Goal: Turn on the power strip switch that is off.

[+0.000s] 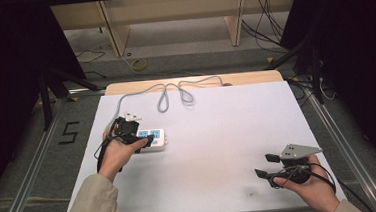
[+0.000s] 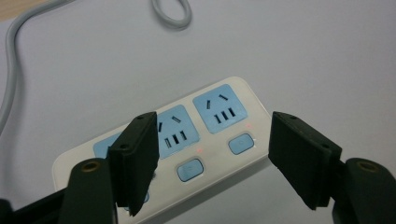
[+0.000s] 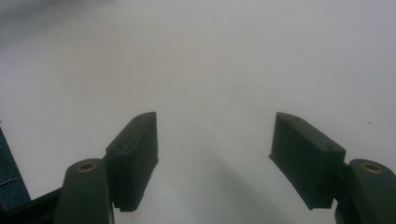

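power strip [image 2: 224, 154]: glossy white plastic | table [image 1: 218, 134]: matt white

Even soft overhead light, bright white table [image 1: 218, 134], dark surrounds, faint shadows, right gripper view hazy and unfocused

White table [image 1: 219, 149], power strip [image 1: 153, 137], cord [image 1: 167, 95]
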### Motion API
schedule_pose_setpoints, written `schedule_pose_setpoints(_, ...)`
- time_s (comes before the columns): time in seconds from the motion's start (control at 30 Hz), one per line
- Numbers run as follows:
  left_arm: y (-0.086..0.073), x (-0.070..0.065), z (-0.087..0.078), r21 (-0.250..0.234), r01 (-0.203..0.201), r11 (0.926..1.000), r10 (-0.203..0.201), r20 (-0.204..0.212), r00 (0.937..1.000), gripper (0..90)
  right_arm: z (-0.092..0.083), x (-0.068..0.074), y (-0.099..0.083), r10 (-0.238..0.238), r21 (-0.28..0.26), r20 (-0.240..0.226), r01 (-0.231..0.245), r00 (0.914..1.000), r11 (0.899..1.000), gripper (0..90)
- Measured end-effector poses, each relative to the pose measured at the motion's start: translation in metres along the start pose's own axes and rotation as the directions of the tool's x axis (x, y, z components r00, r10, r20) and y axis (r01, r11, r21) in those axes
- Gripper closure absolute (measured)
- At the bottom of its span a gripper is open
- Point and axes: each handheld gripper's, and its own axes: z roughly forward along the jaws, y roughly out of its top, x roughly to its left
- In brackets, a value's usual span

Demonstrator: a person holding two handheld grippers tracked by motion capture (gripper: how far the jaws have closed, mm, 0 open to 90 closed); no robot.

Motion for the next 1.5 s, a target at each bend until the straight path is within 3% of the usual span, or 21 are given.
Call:
schedule_pose_setpoints(0.13, -0.002, -0.002, -0.003, -0.015, -0.021, 0.9997, 0.021, 0.0, 0.9998, 30.7, 0.0, 0.0, 0.0, 0.002, 0.002, -0.001, -0.002, 1.0, 1.0, 32.2)
schedule_pose_setpoints(0.4, -0.011, -0.007, -0.008, -0.068, -0.004, 0.9977, 0.005, 0.025, 0.9997, 28.6, 0.001, -0.001, 0.0, 0.004, 0.002, -0.003, -0.004, 1.0, 1.0, 32.2)
schedule_pose_setpoints(0.67, -0.022, -0.018, -0.015, -0.07, -0.031, 0.9971, 0.035, 0.053, 0.998, 25.6, 0.002, -0.001, 0.001, 0.0, 0.002, -0.012, 0.0, 0.9999, 1.0, 32.3)
schedule_pose_setpoints(0.97, -0.032, -0.027, -0.022, -0.093, -0.059, 0.994, 0.064, 0.055, 0.9964, 22.9, 0.001, -0.002, 0.001, 0.005, 0.001, -0.012, -0.005, 0.9999, 1.0, 32.6)
schedule_pose_setpoints(1.5, -0.054, -0.023, -0.038, -0.101, -0.066, 0.9927, 0.071, 0.049, 0.9963, 21.3, 0.002, 0.0, 0.001, 0.005, -0.001, -0.021, -0.005, 0.9998, 1.0, 32.7)
